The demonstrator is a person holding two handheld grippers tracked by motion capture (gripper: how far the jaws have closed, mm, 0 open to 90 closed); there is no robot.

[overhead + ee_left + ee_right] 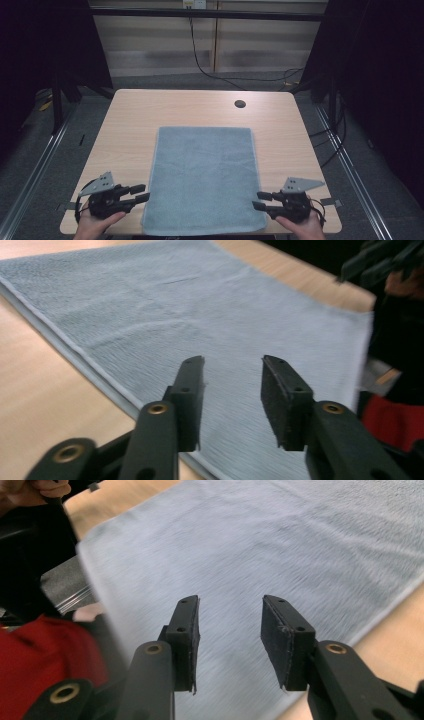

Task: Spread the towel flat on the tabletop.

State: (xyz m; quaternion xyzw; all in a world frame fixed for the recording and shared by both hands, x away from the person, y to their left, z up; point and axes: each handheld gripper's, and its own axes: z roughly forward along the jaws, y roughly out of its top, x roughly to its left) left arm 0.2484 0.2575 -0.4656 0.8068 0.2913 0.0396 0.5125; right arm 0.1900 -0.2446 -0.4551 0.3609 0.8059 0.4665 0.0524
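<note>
- Towel (204, 180), grey-blue, is lying flat on the wooden table (135, 115), reaching from mid-table to the near edge, long sides running away from me.
- I am seeing my left gripper (142, 194) sitting just beside the towel's near left corner, jaws pointing inward across its left edge.
- Left gripper view: jaws are standing apart with nothing between them; towel (200, 315) is spreading out beyond and beneath the fingers (190, 390), its hem running under the left one.
- I am seeing my right gripper (260, 199) mirroring this at the near right corner, tips over the towel's right edge.
- Right gripper view: jaws are standing parted, gripping nothing; towel (280, 545) is lying under and ahead of the fingers (280, 635). Whether the pads are brushing the cloth, I cannot tell.
- A hand (95, 222) is holding each gripper at the near table edge.
</note>
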